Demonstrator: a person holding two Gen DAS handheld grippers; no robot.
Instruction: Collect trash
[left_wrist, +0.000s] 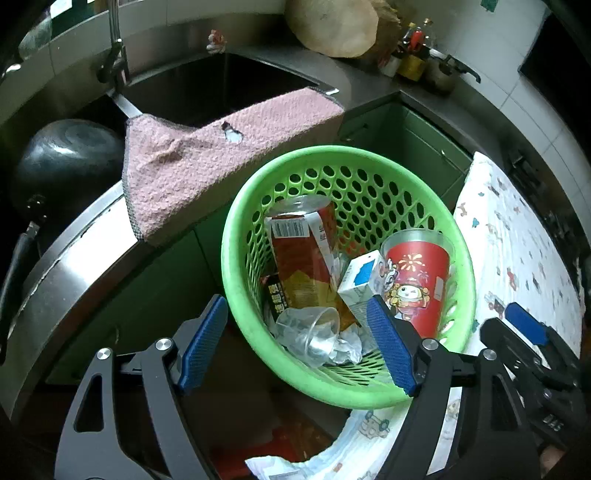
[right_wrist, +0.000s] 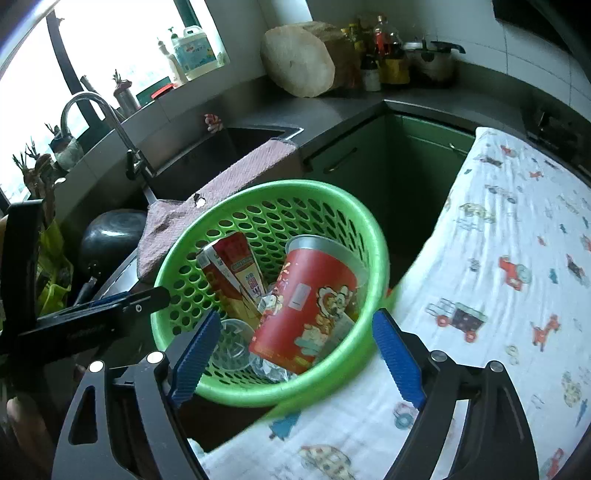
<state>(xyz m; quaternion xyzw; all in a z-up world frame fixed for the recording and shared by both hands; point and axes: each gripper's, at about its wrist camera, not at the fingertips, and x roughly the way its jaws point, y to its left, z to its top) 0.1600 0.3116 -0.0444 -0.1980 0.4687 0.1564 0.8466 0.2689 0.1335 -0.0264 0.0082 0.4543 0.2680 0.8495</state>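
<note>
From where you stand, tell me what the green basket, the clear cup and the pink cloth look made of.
Green basket: moulded plastic by the look, with a smooth, faintly glossy rim and a wall of regular punched holes.
Clear cup: thin see-through plastic, probably disposable; it glints and looks dented.
Pink cloth: nubby woven fabric, matte, with a dark stitched edge and a torn hole.

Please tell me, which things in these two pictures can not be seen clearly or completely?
- Bottom of the green basket: left wrist view, covered by the red cup, carton and clear plastic cup.
- What supports the basket: both views, hidden by its own body.
- Small white box: left wrist view, lower part behind the left tool finger.
- Right tool finger edge and basket rim: right wrist view, blurred.
- Bottles on the counter: labels too small.
</note>
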